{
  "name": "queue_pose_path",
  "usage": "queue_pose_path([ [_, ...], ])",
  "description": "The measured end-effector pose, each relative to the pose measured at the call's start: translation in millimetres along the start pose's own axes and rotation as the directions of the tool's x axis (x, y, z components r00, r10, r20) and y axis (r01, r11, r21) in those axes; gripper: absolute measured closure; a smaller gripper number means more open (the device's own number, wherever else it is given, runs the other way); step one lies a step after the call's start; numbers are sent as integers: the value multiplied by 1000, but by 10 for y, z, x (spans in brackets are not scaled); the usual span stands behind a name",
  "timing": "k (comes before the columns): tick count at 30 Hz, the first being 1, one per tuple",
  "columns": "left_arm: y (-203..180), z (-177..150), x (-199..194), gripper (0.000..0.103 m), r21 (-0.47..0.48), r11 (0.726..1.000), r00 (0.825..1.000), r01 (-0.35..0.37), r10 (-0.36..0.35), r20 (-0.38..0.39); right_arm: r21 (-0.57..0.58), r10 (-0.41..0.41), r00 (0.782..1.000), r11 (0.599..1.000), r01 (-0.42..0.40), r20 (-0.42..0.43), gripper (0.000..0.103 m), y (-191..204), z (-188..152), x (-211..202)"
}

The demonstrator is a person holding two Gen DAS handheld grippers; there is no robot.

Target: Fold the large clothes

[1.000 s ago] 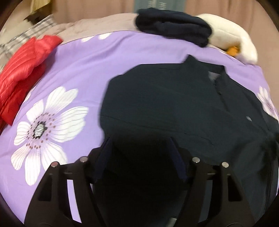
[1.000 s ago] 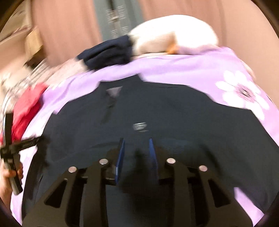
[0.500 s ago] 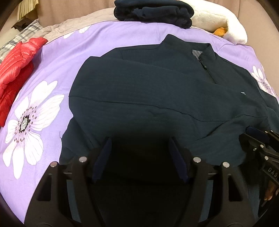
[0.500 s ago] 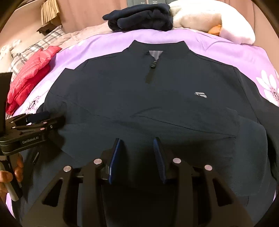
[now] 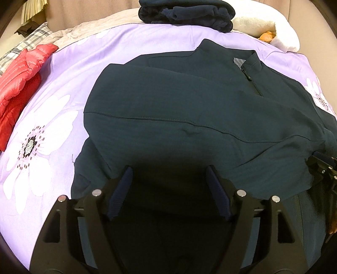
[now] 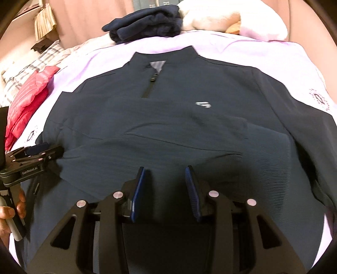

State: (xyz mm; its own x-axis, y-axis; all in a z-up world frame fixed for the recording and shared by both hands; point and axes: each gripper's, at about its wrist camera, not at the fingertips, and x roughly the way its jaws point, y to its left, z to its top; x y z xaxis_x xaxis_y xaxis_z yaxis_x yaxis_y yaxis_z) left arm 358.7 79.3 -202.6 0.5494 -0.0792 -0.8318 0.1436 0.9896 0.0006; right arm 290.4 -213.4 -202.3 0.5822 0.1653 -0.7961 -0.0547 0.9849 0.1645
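Observation:
A dark navy zip-neck top (image 5: 189,101) (image 6: 168,118) lies front up on a purple flowered sheet (image 5: 63,84). One sleeve (image 6: 189,151) is folded across its chest. My left gripper (image 5: 168,170) hovers low over the top's near left part. Its jaws are opening, and the pads stand wide apart with only shadowed cloth below them. My right gripper (image 6: 165,168) is open over the folded sleeve's lower edge, its blue pads apart and gripping nothing. Each gripper also shows at the edge of the other's view: the left gripper (image 6: 31,156) and the right gripper (image 5: 322,164).
A red down jacket (image 5: 19,80) (image 6: 27,94) lies at the left edge of the bed. A stack of folded dark clothes (image 5: 185,12) (image 6: 147,23) and a white plush cushion (image 5: 263,27) sit at the far end. A plaid pillow (image 5: 25,44) lies far left.
Both views swung over the top and came down closer to it. The left jaws widened a little. The right jaws opened slightly from a second ago.

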Motion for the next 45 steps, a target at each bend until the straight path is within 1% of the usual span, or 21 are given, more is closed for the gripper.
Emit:
queue_pose_path([
  [4,-2,-1,4,27,-2,1000,1000,-8,8,-7,19,-14,1000,1000,14,-3,64,-114,-17,-65],
  [8,-6,-3,-12,26,-11,1000,1000,-18,17,-11,38,-2,1000,999,2,-5,64,-200,-28,-114],
  [10,-18,-14,-64,26,-16,1000,1000,-17,17,-3,46,1,1000,999,0,-3,64,-224,-30,-142],
  [13,-94,-32,-153,26,9,1000,1000,-12,12,19,60,-6,1000,998,6,6,63,-223,-18,-215],
  [15,-189,-33,-227,26,39,999,999,-1,-1,45,45,-1,999,999,-1,37,54,-175,-5,-297],
  [18,-354,-11,-295,24,80,997,997,14,-21,77,-16,22,996,1000,-21,87,51,-19,38,-392],
  [20,-474,5,-288,22,102,995,997,23,-30,75,-33,37,996,999,-35,82,46,58,77,-372],
  [23,-619,1,-212,20,134,991,998,28,-35,50,-48,53,997,998,-50,56,43,156,120,-277],
  [26,-678,-28,-65,18,152,988,1000,9,-10,4,-66,27,1000,997,-27,-6,42,200,123,-102],
  [27,-675,-48,-38,17,150,989,1000,6,-6,-2,-72,6,999,997,-9,-36,42,199,104,-35],
  [28,-656,-51,-20,14,143,990,1000,5,-4,-6,-77,-4,999,997,0,-48,42,195,79,-3],
  [32,-544,-29,25,7,96,995,999,18,-15,-36,-99,-18,999,995,14,-44,42,145,10,-29],
  [37,-443,-41,-8,7,58,998,999,5,-2,-51,-71,-13,999,997,9,-48,42,29,-27,-97],
  [39,-421,-96,-77,7,50,999,999,-2,5,-49,-59,-12,999,998,9,-46,42,12,-50,-142],
  [42,-385,-157,-224,8,39,999,999,-2,4,-39,-37,2,999,999,-3,-35,42,-9,-95,-260],
  [45,-352,-210,-426,8,26,1000,1000,15,-14,-14,-11,24,1000,1000,-24,-8,41,-52,-144,-458],
])
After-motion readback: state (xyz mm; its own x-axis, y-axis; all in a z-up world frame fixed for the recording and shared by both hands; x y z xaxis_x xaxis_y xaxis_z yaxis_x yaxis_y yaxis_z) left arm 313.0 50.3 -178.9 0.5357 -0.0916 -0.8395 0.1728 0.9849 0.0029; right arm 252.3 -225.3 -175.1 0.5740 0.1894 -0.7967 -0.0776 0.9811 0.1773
